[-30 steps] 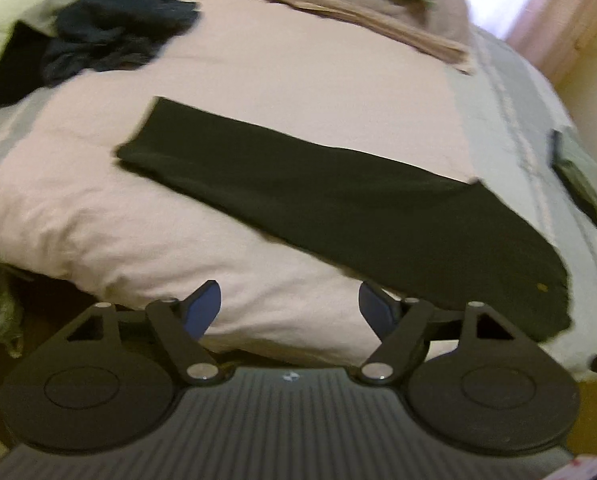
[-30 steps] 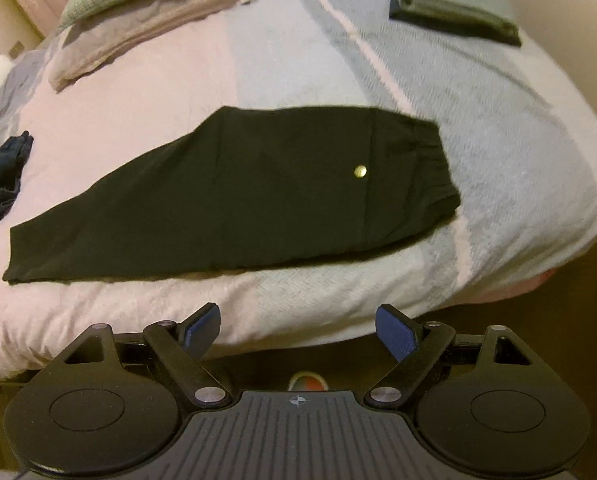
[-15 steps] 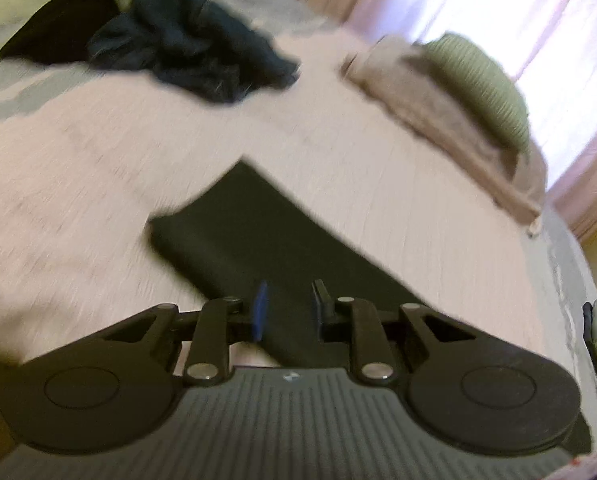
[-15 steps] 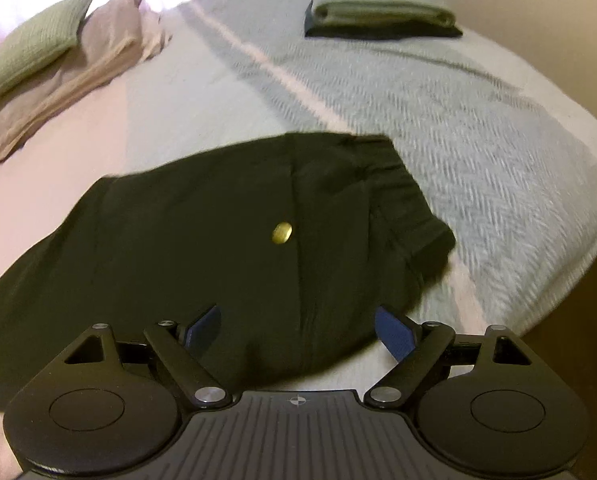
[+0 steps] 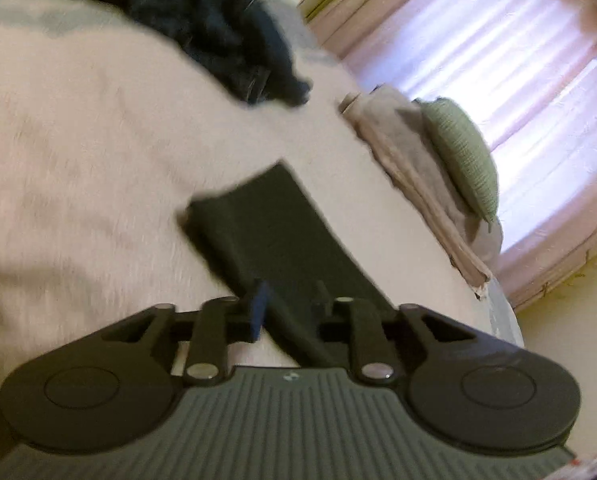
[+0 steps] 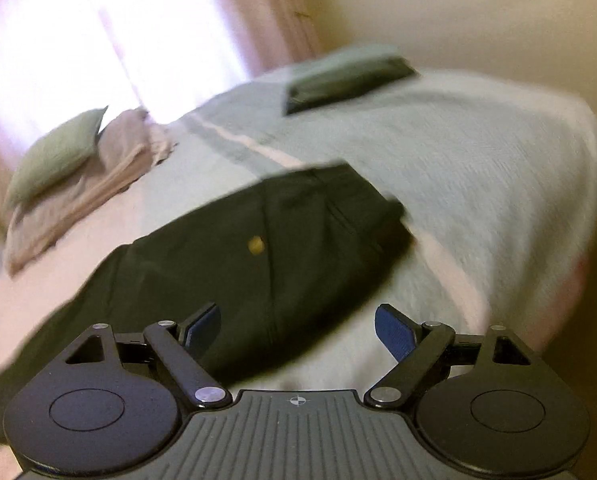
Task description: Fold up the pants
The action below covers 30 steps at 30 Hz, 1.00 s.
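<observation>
left wrist view: the left gripper [image 5: 288,304] has its jaws drawn in to a narrow gap and just now easing apart. the near edge of the pants [image 5: 274,236] runs up between the two fingers [image 5: 260,308], but blur hides whether the pads press the cloth, so i cannot tell if it has a hold. this gripper tilts down toward the bed and sits low over the leg end of the garment.

from here the pants are a long dark strip, flat on the bed [image 5: 78,140]. the long axis runs from the gripper up and to the left, ending in a squared hem that points toward the far side of the bed. beyond the hem lies a heap of dark blue clothes [image 5: 226,40]. to the right, a green cushion [image 5: 462,156] rests on a folded beige blanket [image 5: 410,168] before pink curtains [image 5: 498,60].

right wrist view: the right gripper [image 6: 296,330] stands wide apart with nothing gripped. its left finger hangs over the dark cloth, its right finger over the pale bedspread, so the lower edge of the pants passes between them. it too points down at the bed.

here the waist end of the pants [image 6: 258,264] is broad, with a small brass button [image 6: 255,245] near its middle. the waistband points up and right, and the leg trails off down and left. farther back lies a folded green and dark stack [image 6: 346,76], well apart from the pants.
</observation>
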Each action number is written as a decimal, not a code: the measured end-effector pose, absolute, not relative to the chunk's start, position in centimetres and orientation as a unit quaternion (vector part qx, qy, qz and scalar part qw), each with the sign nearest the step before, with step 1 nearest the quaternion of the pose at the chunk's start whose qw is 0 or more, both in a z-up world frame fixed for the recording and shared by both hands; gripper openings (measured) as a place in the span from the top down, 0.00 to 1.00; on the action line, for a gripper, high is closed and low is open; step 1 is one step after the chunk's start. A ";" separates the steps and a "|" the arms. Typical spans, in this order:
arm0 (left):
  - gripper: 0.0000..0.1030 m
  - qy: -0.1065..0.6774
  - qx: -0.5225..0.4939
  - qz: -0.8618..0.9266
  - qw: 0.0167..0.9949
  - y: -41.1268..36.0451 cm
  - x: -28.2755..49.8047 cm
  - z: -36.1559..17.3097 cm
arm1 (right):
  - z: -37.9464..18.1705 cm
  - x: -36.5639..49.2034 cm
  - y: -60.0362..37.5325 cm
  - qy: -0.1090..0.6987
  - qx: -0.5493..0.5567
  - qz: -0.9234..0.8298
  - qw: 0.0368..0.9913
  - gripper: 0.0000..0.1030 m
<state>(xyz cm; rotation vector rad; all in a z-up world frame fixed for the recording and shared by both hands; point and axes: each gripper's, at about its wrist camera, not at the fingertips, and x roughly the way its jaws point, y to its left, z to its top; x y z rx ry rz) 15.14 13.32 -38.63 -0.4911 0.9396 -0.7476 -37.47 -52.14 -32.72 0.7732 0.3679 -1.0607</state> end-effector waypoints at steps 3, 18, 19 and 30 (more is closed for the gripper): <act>0.73 0.447 -0.230 -0.338 0.795 12.7 15.2 -39.9 | -32.5 -40.5 -50.5 0.128 0.412 -0.477 0.766 0.20; 0.86 0.415 -0.265 -0.328 0.807 10.9 15.6 -42.6 | -34.3 -42.1 -49.7 0.149 0.430 -0.535 0.712 0.20; 0.89 0.408 -0.251 -0.319 0.817 10.8 15.2 -42.3 | -34.4 -42.0 -49.9 0.151 0.431 -0.533 0.712 0.20; 0.93 0.124 0.083 -0.514 0.845 -1.3 -0.3 -27.9 | -35.0 -44.4 -53.1 0.132 0.444 -0.538 0.704 0.20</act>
